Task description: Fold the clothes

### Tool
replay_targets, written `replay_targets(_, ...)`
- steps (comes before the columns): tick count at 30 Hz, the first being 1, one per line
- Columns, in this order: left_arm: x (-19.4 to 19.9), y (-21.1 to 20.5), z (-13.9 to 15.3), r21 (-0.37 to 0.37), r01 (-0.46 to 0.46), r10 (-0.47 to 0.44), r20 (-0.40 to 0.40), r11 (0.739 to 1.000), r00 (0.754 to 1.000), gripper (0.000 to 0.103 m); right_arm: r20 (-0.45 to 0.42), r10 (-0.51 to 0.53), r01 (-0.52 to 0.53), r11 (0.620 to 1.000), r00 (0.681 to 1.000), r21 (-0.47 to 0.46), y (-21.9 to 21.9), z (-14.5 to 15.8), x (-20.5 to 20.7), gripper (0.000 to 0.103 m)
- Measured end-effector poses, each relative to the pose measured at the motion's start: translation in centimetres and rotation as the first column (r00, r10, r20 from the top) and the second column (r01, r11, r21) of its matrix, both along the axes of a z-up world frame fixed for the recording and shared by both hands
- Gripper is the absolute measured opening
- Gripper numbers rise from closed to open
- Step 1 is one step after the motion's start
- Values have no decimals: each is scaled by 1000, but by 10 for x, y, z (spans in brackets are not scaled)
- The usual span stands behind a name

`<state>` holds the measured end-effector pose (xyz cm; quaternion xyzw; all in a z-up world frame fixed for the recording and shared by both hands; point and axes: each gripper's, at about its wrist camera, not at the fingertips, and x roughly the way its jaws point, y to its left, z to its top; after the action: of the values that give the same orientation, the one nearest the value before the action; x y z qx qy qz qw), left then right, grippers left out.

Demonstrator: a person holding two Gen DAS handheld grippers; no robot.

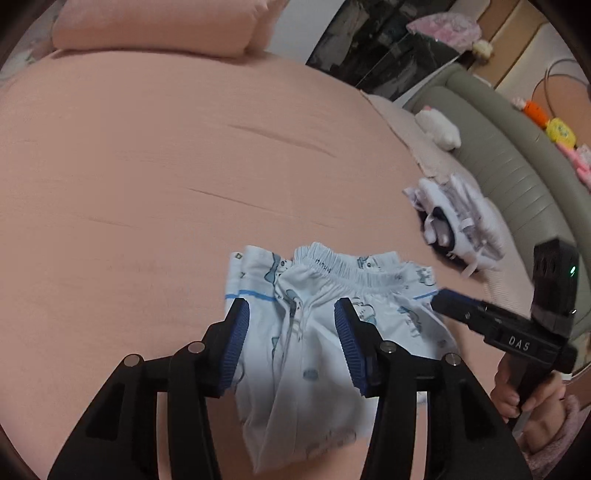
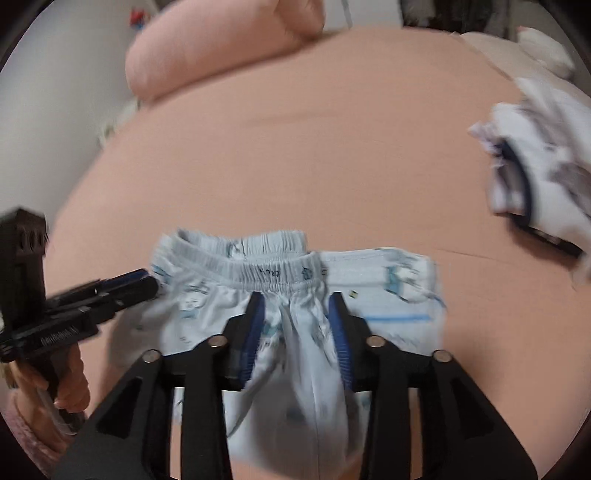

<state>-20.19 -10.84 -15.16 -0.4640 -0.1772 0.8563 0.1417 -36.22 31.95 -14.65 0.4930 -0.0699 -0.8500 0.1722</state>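
A pair of light blue printed shorts [image 1: 314, 354] with an elastic waistband lies folded on the pink bed sheet [image 1: 166, 166]. My left gripper [image 1: 291, 308] hovers over its middle, open, blue pads apart and clear of the cloth. In the right wrist view the same shorts [image 2: 303, 369] lie under my right gripper [image 2: 295, 299], open too, with a ridge of fabric between its fingers that the pads do not press. The right gripper [image 1: 443, 302] shows at the shorts' right edge, held by a hand. The left gripper [image 2: 147, 282] shows at their left edge.
A crumpled white pile of clothes [image 1: 454, 225] with dark trim lies to the right, blurred in the right wrist view [image 2: 535, 177]. A pink pillow [image 1: 159, 26] sits at the bed's far end. A grey padded bed rail [image 1: 517, 166] and a white plush toy [image 1: 439, 127] border the right side.
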Motion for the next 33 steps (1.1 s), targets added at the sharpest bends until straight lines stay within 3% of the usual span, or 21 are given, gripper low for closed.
replay_targets(4, 30, -17, -3, 68, -12, 7, 69, 998, 998, 50, 45, -9, 11, 999, 999, -36, 21, -9, 36, 53)
replay_targets(7, 48, -14, -21, 32, -48, 42, 166, 998, 985, 51, 108, -8, 13, 999, 994, -52, 27, -29, 56, 60)
replay_targets(10, 53, -13, -38, 53, -76, 64, 203, 996, 977, 51, 127, -39, 46, 998, 991, -50, 24, -47, 68, 65)
replay_targets(12, 49, -5, -39, 67, -44, 31, 177, 997, 984, 50, 112, -44, 54, 995, 993, -86, 24, -53, 66, 68)
replay_targets(14, 44, 5, -40, 63, -16, 5, 166, 998, 986, 18, 112, -21, 32, 995, 994, -98, 18, -57, 64, 46)
replay_targets(15, 43, 10, -42, 51, -18, 9, 173, 999, 985, 17, 122, -4, 15, 996, 992, -92, 12, -59, 62, 25)
replay_targets(16, 44, 12, -42, 37, -32, 25, 173, 999, 985, 14, 136, 7, 6, 995, 991, -95, 9, -61, 60, 16)
replay_targets(17, 46, 13, -39, 31, -43, 37, 165, 999, 986, 13, 145, 13, 3, 994, 989, -111, 10, -60, 60, 12)
replay_targets(22, 76, 14, -3, 67, -29, 21, 112, 997, 994, 12, 145, 41, -21, 991, 989, -136, 21, -42, 81, 11)
replay_targets(25, 103, 20, 10, 86, -3, -6, 102, 996, 995, 12, 106, 70, -61, 994, 992, -91, 27, -24, 114, 11)
replay_targets(29, 137, 29, 0, 59, 28, -37, 159, 998, 987, 12, 92, 73, -69, 997, 993, -42, 38, -20, 163, 11)
replay_targets(33, 152, 32, -15, 14, -42, 38, 191, 999, 981, 14, 136, 46, -48, 999, 990, 18, 41, -42, 187, 18)
